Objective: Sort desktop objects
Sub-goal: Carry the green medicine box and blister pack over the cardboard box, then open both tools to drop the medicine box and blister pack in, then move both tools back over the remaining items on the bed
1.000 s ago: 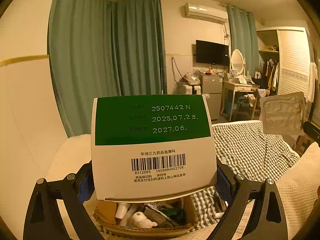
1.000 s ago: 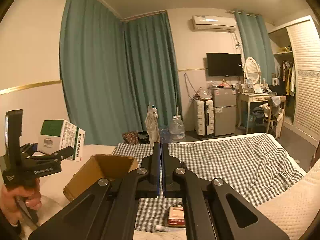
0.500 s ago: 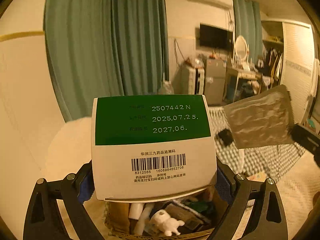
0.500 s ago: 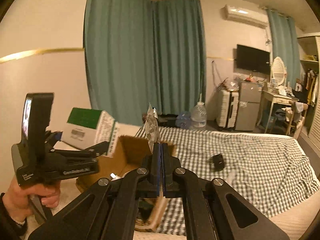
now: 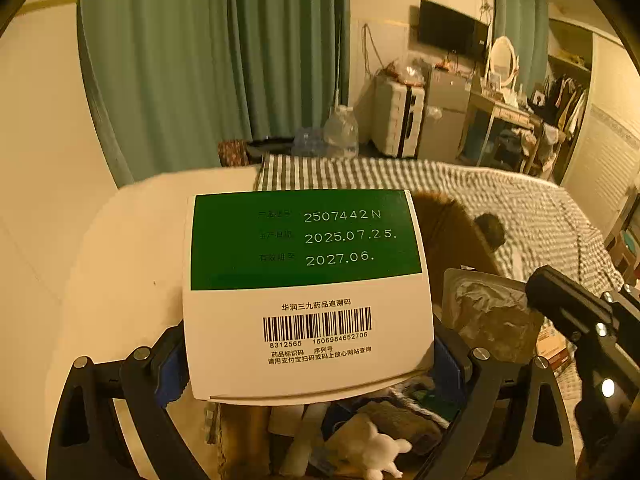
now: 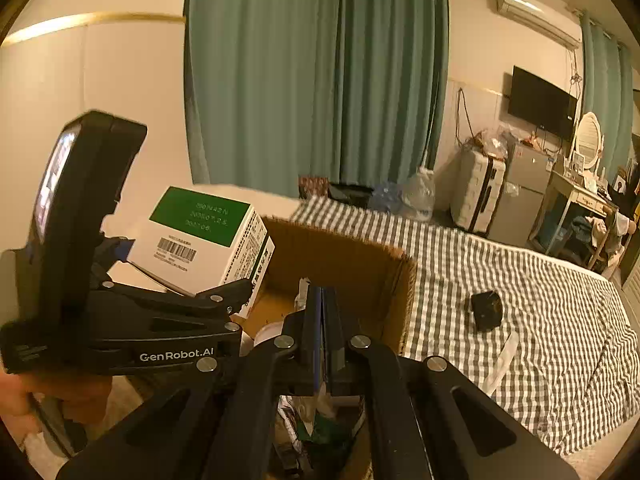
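Note:
My left gripper point(image 5: 312, 364) is shut on a green and white medicine box point(image 5: 308, 292) with a barcode, held above the near left part of an open cardboard box point(image 5: 452, 224). In the right wrist view the medicine box point(image 6: 200, 232) hangs over the left rim of the cardboard box point(image 6: 352, 256). My right gripper point(image 6: 322, 296) is shut on a crumpled silvery foil packet point(image 5: 492, 320), held over the carton's inside, just right of the medicine box. The carton holds several small items, among them a white toy figure point(image 5: 372, 452).
The carton stands on a bed with a grey checked blanket point(image 6: 520, 280). A small black object point(image 6: 486, 310) and a white strip point(image 6: 500, 364) lie on the blanket to the right. A hand point(image 6: 60, 392) grips the left gripper's handle. Curtains and furniture stand beyond.
Both grippers have sunk toward the cardboard box and tilted down. The right gripper with the foil packet has come in close beside the medicine box.

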### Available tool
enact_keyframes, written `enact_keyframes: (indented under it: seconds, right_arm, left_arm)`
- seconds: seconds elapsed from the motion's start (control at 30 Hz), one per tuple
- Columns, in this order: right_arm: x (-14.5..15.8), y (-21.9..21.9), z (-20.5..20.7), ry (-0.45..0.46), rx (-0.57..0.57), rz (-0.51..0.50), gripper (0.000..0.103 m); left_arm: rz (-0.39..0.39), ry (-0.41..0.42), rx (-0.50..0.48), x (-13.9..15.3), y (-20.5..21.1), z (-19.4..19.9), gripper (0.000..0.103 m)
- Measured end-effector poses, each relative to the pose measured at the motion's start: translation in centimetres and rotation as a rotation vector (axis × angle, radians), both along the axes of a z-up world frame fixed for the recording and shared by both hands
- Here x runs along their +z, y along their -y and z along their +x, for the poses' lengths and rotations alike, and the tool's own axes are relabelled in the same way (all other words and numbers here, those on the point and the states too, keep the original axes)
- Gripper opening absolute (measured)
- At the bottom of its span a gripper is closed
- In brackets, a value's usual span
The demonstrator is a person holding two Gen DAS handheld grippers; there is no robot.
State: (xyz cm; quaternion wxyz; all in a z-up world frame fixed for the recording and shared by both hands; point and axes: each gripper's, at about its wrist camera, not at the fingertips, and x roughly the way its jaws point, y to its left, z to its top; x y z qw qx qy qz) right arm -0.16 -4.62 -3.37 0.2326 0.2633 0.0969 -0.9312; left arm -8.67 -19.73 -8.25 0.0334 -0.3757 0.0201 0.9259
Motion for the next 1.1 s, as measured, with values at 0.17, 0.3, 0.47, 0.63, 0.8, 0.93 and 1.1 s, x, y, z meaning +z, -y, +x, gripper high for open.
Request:
enact_keyframes:
  seconds: [0.17,0.3,0.47,0.63,0.8,0.93,1.1]
  right_arm:
    - [-1.6,0.4,-1.7,0.042,-0.001,0.017,0.0]
    - [-2.0,0.3,-2.1,0.049,-0.001,0.026,0.0]
    - [-1.3,-0.7,-2.2,0.042,-0.024,0.008,0.005]
    - [1.3,-3.2,-0.6,-0.02,-0.06,-0.03,0.05]
    - [4.9,-6.2,1.6,-0.064,-0.091,-0.036,0.069]
    - [7.6,-9.7,3.9,-0.1,-0.122,-0.072,0.085]
    - [9.5,-13.5,6.1,-0.116,-0.158,-0.109,0.101]
  left_arm:
    - [-0.028,0.063,-0.019,-1.9,-0.7,-0.9,0.098]
    - [-0.045,0.083,-0.021,-2.3,-0.8,-0.9,0.098]
    - [-0.037,0.055,0.002,-1.3,-0.5,-0.1,0.099]
    - [-0.01,-0.013,0.037,0.5,0.2,0.9,0.099]
    - [0.018,-0.134,0.1,3.5,0.8,3.0,0.103]
    - [0.023,-0.205,0.144,5.5,0.8,5.4,0.103]
    - [0.046,-0.292,0.163,8.2,-0.2,8.7,0.103]
